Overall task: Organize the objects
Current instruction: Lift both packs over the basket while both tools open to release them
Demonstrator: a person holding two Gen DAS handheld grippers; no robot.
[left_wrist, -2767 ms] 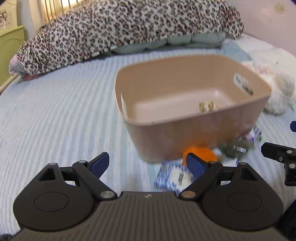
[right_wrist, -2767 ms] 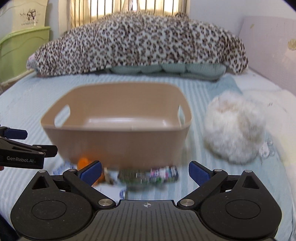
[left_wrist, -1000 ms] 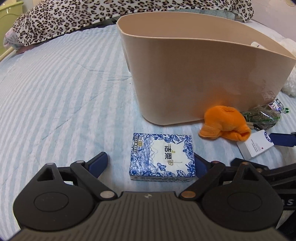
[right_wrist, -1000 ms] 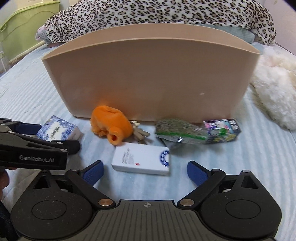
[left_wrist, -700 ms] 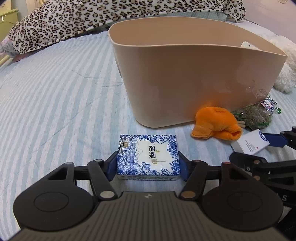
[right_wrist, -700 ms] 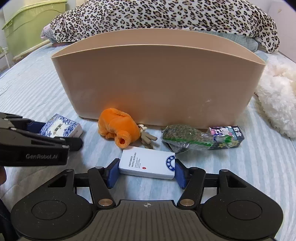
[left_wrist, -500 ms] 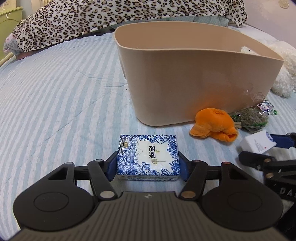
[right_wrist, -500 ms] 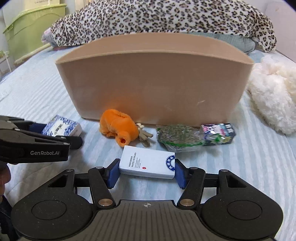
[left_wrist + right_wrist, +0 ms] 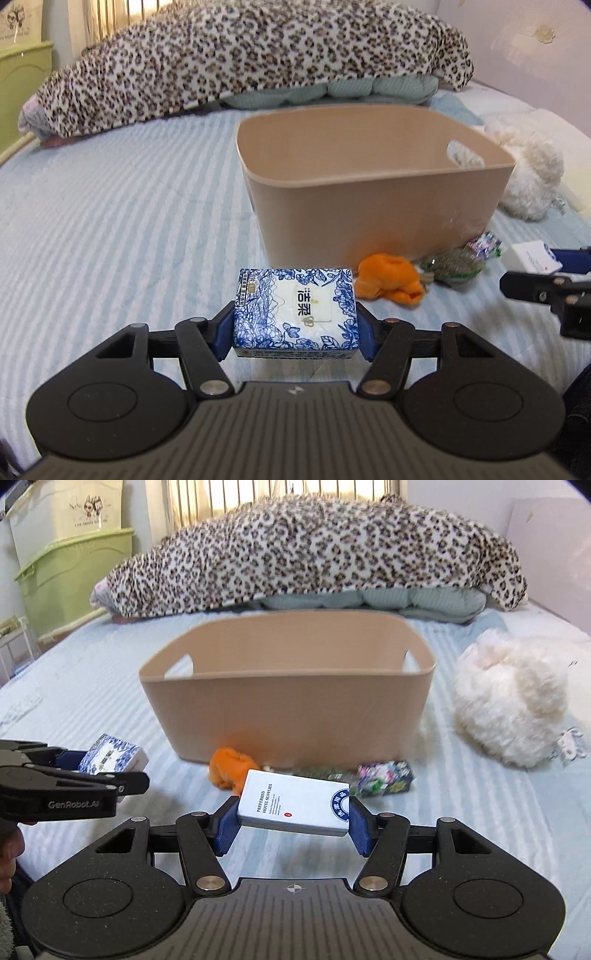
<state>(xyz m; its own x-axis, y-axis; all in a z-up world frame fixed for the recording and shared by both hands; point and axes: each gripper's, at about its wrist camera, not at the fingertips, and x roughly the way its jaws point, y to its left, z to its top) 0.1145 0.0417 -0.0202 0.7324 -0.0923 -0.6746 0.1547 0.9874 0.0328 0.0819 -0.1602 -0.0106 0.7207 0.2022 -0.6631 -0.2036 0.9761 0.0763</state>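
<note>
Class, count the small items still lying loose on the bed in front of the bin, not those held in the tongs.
3: an orange toy by the bin's front wall, a green packet to its right, then a colourful packet farthest right. More may hide behind the bin.

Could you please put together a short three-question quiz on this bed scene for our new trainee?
1. True or false: the left gripper is shut on the blue-and-white tissue pack.
2. What does the right gripper hold? A) the orange plush toy B) the white box C) the snack packet
3. Fill in: the orange plush toy lies on the bed just in front of the tan ____.

Key
1. True; its fingers press both sides of the pack.
2. B
3. basket
</note>
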